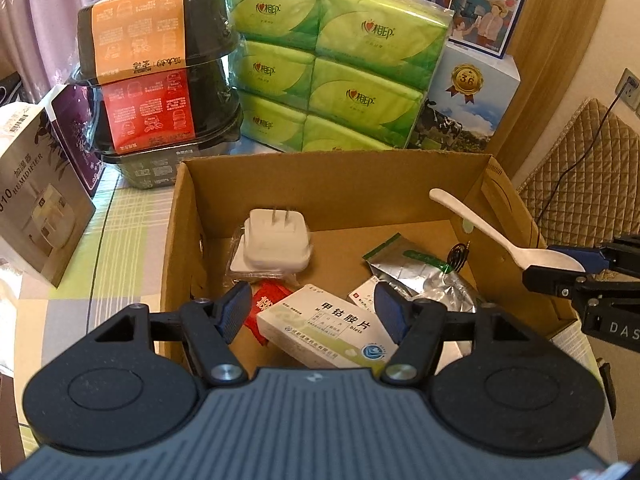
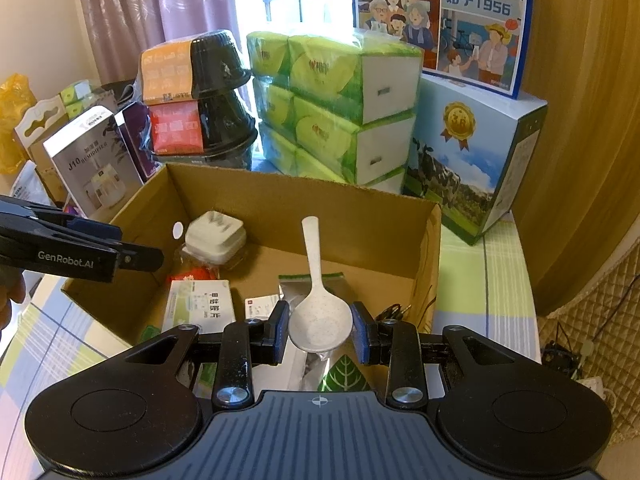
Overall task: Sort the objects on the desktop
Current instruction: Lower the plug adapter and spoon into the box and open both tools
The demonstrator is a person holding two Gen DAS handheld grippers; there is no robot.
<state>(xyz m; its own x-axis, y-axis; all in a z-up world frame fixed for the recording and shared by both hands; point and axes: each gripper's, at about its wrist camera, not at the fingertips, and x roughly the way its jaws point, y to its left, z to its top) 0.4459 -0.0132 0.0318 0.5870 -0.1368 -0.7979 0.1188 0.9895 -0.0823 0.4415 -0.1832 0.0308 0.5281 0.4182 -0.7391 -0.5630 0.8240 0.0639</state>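
Checked tablecloth (image 1: 120, 216) covers the desk where an open cardboard box (image 2: 280, 196) collects sorted items. Nearest, the right gripper (image 2: 320, 330) has its jaws closed part-way onto the bowl of a white spoon (image 2: 316, 292), handle pointing ahead over the box interior; the spoon seems about to be dropped in, not yet released. The left gripper (image 1: 310, 310) hovers over the box's near edge, jaws wide apart and holding nothing. Just beyond and between its jaws lies a medicine box (image 1: 324, 330), then a red sachet (image 1: 268, 304), foil pouch (image 1: 420, 268) and white plug adapter (image 1: 276, 240). Most small items look boxed already. Beyond stand stacked food bowls (image 1: 160, 80) and green tissue packs (image 1: 336, 68).
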